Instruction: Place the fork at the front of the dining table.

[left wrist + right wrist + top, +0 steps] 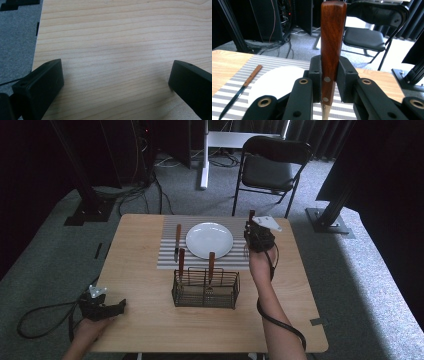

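Note:
My right gripper (257, 239) (329, 72) is shut on a wooden-handled fork (251, 215) (333, 37). It holds the fork upright, handle up and tines hanging down, over the right edge of the striped placemat (167, 260), just right of the white plate (210, 240) (279, 80). A wooden-handled knife (177, 241) (242, 87) lies on the mat left of the plate. A black wire basket (206, 290) stands in front of the plate with two wooden handles (211, 262) sticking up. My left gripper (117, 307) (116, 80) rests open at the table's front left edge, holding nothing.
A black folding chair (272, 165) (367, 37) stands beyond the table's far right side. Black frame posts and cables sit on the grey carpet around the table. Bare wood (117, 37) stretches ahead of the left gripper.

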`<state>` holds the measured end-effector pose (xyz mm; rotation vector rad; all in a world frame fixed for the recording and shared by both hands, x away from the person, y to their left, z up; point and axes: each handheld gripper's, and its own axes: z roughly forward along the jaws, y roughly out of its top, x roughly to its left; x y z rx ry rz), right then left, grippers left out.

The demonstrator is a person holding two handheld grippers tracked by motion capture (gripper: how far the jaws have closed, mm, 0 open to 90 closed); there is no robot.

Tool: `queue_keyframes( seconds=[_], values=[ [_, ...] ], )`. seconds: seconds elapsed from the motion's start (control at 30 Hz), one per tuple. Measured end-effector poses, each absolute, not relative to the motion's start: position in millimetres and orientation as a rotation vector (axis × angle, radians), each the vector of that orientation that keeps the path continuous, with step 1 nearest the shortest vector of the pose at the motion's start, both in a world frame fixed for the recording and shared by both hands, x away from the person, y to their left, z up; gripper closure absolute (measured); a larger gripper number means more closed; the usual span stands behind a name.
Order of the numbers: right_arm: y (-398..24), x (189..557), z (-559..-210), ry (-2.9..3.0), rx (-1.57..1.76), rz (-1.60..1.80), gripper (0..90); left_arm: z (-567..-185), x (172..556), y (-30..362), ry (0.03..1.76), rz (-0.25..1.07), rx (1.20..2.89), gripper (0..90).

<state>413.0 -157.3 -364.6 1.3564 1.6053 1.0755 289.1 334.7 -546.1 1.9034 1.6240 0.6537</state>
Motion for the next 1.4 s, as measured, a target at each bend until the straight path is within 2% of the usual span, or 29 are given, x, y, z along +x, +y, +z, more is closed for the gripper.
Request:
queue_keyframes(
  seconds=[1.0,1.4],
  values=[
    [-167.9,478.1,-432.7,1.769,1.555,0.959,75.7,-546.2,289.0,334.7,1.624,0.654,1.903,0.0],
    [-166.6,530.2,-449.7,1.824,1.616,0.875,75.8,-546.2,289.0,334.7,1.624,0.654,1.903,0.0]
  ],
)
